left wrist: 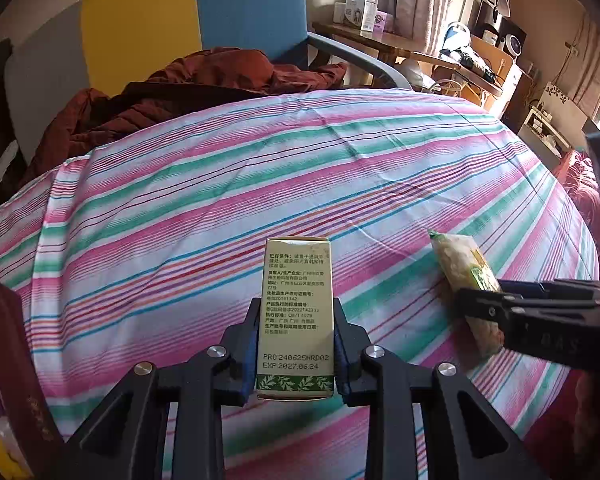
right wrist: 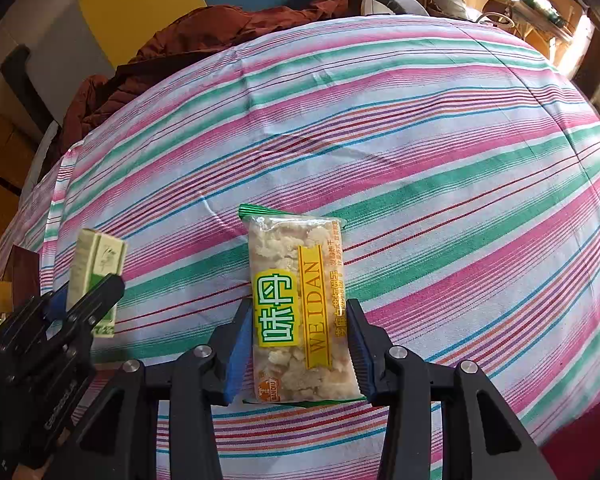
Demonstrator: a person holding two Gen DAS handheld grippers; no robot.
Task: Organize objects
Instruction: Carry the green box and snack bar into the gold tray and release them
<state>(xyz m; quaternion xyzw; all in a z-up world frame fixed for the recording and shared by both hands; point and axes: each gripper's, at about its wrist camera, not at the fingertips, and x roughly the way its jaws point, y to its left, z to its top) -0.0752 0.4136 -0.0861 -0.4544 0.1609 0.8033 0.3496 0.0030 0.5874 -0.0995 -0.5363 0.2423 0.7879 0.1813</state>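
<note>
A green-and-cream carton (left wrist: 295,316) is clamped between the blue pads of the left gripper (left wrist: 296,344), its printed face turned up and its far end projecting toward 12 o'clock over the striped sheet (left wrist: 260,168) of the bed. In the right wrist view a clear snack packet (right wrist: 300,308) marked WEIDAN is pinched lengthwise by the right gripper (right wrist: 300,344), its green sealed edge pointing to 12 o'clock. Each gripper is seen from the other camera: the packet lies at 3 o'clock of the carton, the carton at 9 o'clock of the packet, the two near but apart. Whether either item rests on the sheet or is held just above it cannot be told. A rust-coloured jacket (left wrist: 172,92) is bunched at 11 o'clock at the bed's far edge, and a dark red box (left wrist: 8,360) is partly visible at 8 o'clock in the left view. Several risks are judged likely: the packet's brittle contents may be crushed if the squeeze is tightened; the slick film may slide out, since only its edges are gripped; the carton's thin walls may buckle; and anything released on the soft, uneven bedding may tip or roll.
</note>
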